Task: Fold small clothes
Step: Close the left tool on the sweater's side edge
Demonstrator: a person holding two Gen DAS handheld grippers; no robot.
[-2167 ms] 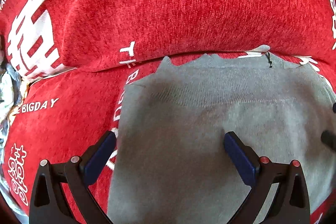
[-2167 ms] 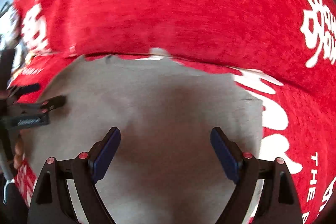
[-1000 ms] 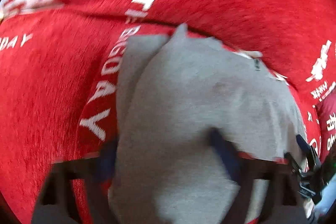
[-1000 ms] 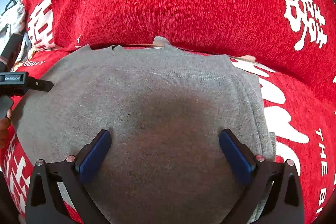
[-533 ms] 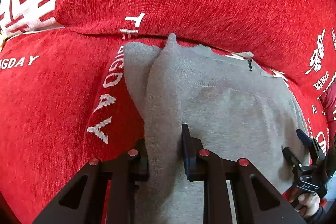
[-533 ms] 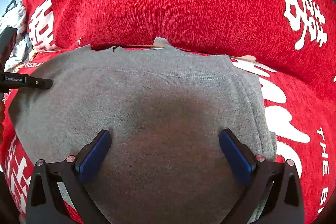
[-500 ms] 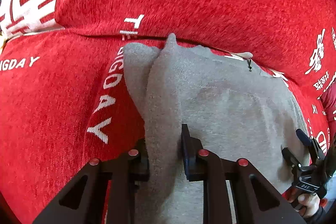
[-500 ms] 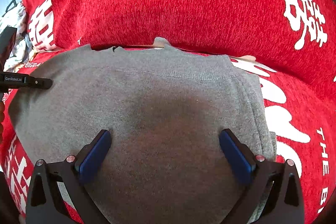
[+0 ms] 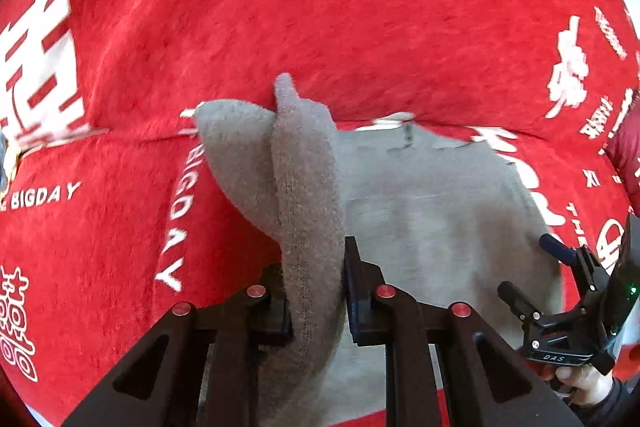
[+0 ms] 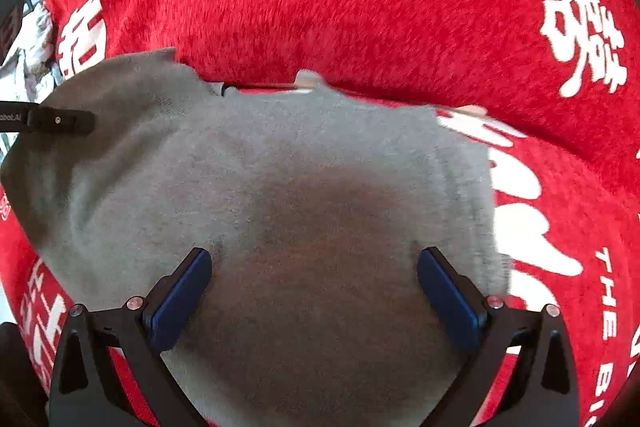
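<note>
Nearest you, your left tongs (image 9: pixel 314 291) are pinched nearly closed on a raised ridge of the grey knit garment (image 9: pixel 432 227); fabric fills the narrow gap between the blue pads and stands up in a fold running away from you. Your right tongs (image 10: pixel 314 291) are spread wide, hovering over the middle of the garment w/ nothing between them; can't tell whether the tips touch the cloth.

Further out, the garment lies mostly flat on the red sofa cover (image 10: pixel 360 7), which has white lettering incl. "BIGDAY" (image 9: pixel 40 197). Its left edge is lifted and folded over toward centre where you're holding it. In the right wrist view the left tongs show at the garment's left side. In the left wrist view the right tongs sit at far right.

Farthest, the garment's top edge meets the seam below the sofa's back cushion.
</note>
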